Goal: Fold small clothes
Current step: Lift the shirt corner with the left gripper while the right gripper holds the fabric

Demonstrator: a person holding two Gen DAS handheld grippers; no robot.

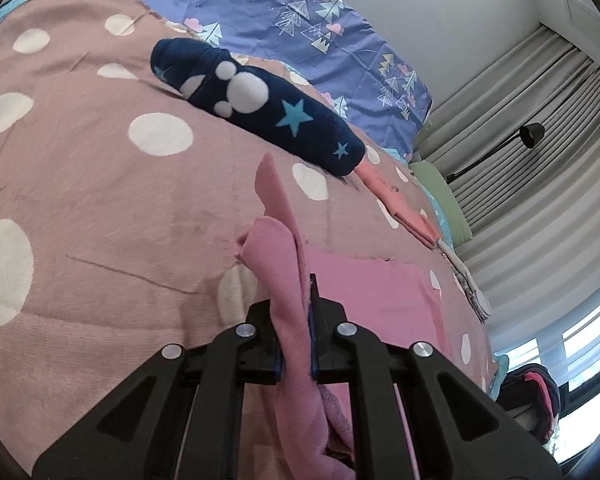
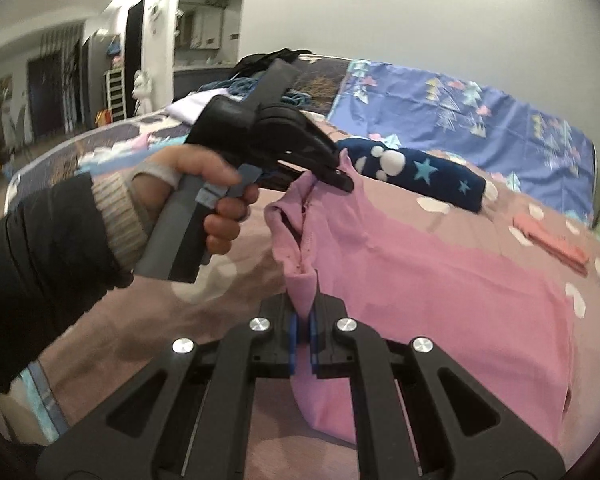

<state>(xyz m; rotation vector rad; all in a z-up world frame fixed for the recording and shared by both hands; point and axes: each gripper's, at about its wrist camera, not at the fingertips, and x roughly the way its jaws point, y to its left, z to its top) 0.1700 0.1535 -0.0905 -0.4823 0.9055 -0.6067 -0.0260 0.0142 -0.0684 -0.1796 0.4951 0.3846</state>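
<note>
A small pink garment (image 2: 420, 280) lies partly spread on a dusty-pink polka-dot blanket (image 1: 100, 200). My left gripper (image 1: 296, 344) is shut on one bunched edge of the pink garment (image 1: 284, 280). In the right wrist view the left gripper (image 2: 340, 180) shows held in a hand, pinching the garment's far corner and lifting it. My right gripper (image 2: 303, 340) is shut on the garment's near corner. The edge between the two grippers hangs raised above the blanket.
A folded navy garment with stars and white dots (image 1: 260, 108) (image 2: 420, 172) lies further back on the blanket. A coral folded piece (image 1: 404, 204) (image 2: 552, 240) lies right of it. A purple patterned quilt (image 1: 320, 32) sits behind. Curtains (image 1: 540, 160) and a lamp (image 1: 532, 134) are to the right.
</note>
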